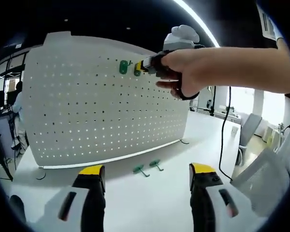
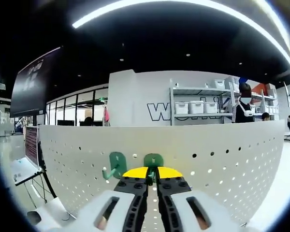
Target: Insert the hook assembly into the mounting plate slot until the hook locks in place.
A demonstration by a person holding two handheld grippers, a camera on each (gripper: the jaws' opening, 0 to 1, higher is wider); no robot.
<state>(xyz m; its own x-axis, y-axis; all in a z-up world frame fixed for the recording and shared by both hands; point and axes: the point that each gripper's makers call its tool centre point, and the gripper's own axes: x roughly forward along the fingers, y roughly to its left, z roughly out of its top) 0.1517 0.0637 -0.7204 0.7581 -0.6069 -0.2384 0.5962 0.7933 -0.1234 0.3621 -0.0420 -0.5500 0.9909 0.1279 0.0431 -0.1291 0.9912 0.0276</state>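
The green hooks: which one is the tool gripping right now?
The right-hand hook of the two on the white pegboard; the right tool is pinched on it. Its neighbour hangs free, and two lie on the table.

Large dark outlined letters are painted on the back wall (image 2: 135, 104) in the right gripper view; only "W" and part of a round letter can be read before the shelving (image 2: 198, 104) cuts them off. Faint writing is seen on the dark hanging screen (image 2: 36, 87), too blurred to be read.
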